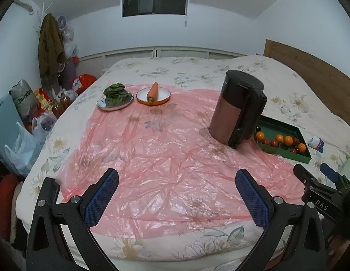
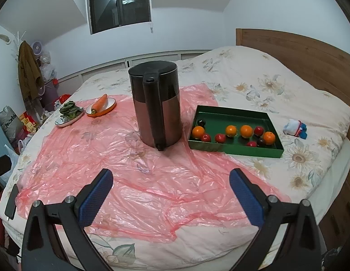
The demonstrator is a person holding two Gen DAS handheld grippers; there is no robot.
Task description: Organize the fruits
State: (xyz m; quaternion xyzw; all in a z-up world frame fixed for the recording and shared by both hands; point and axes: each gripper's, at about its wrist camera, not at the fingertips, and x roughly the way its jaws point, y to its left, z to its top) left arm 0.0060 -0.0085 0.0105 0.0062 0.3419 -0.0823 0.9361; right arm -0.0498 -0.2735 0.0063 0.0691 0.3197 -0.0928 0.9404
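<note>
Even indoor light at night, strong fisheye bend in both views

Soft, cool light falls from overhead; the window [image 2: 120, 5] at the top of the frame is dark and mirrors a ceiling lamp. The pink plastic sheet [image 1: 166, 158] shows pale glare along its creases. The kettle [image 2: 157, 103] casts only a faint shadow at its base. Both views are sharp in the middle, slightly grainy, with black corners and the headboard [image 2: 299, 54] curving at the right edge. A green flare spot sits at the right edge of the left view.

Oranges [image 2: 246, 131] in green tray [image 2: 231, 112] beside upright kettle [image 2: 157, 103]
</note>
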